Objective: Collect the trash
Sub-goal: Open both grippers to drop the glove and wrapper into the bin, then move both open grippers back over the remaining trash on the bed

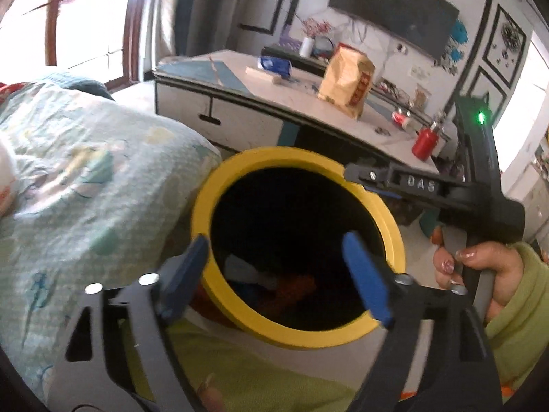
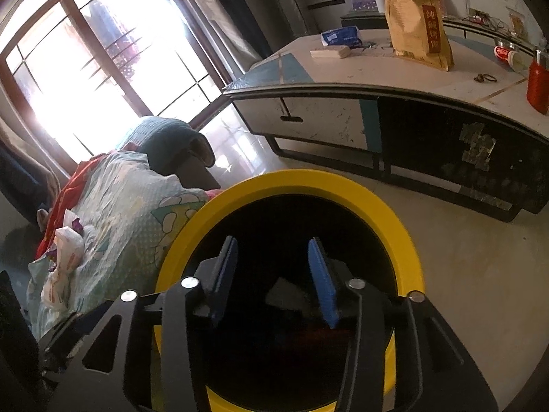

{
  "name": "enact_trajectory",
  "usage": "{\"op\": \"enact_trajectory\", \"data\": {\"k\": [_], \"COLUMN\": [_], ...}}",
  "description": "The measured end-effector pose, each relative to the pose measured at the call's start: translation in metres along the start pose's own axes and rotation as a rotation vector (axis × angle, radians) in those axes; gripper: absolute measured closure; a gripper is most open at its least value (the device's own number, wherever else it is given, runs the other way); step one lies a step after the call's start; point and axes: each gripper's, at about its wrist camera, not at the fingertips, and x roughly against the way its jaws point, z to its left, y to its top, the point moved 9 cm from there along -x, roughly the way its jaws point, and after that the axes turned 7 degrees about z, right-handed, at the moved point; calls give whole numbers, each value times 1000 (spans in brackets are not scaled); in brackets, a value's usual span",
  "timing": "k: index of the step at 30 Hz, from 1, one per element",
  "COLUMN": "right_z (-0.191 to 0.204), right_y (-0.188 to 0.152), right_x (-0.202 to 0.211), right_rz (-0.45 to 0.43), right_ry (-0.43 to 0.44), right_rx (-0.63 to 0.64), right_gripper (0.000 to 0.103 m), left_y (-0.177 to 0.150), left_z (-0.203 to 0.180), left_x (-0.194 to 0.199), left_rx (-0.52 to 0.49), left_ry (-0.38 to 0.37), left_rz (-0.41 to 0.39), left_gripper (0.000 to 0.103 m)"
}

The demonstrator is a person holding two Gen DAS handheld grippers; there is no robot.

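A yellow-rimmed trash bin (image 1: 394, 237) with a dark inside stands on the floor beside the bed. Pale, blue and orange scraps (image 1: 274, 281) lie at its bottom. My left gripper (image 1: 278, 267) is open and empty, its blue pads straddling the bin's near rim. My right gripper (image 2: 272, 274) is open and empty, held over the bin's mouth (image 2: 408, 237); it also shows in the left wrist view (image 1: 357, 173) at the bin's far rim. A pale scrap (image 2: 284, 292) lies in the bin. A crumpled white plastic wrapper (image 2: 65, 261) lies on the bed.
A bed with a pale green quilt (image 1: 85, 178) is left of the bin. A low cabinet (image 2: 343, 79) behind holds a tan paper bag (image 2: 415, 24), a red bottle (image 2: 538, 82), a red can (image 2: 504, 53), a blue pack (image 2: 339, 36). Bare floor (image 2: 480, 257) lies to the right.
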Motion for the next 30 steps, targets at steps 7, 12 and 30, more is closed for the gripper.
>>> {"op": "enact_trajectory", "data": {"k": [7, 12, 30], "right_z": [13, 25, 95], "right_y": [4, 6, -4], "right_x": [12, 22, 48], "right_rz": [-42, -67, -120], "right_ry": [-2, 6, 41], "right_rx": [33, 56, 224], "right_gripper": [43, 37, 31], "left_y": [8, 10, 15], "left_z": [14, 32, 85], "left_x": [31, 52, 122], "left_rx": [15, 49, 157], "left_ry": [62, 107, 239], "left_rz": [-98, -143, -294], "left_gripper": [11, 11, 11]}}
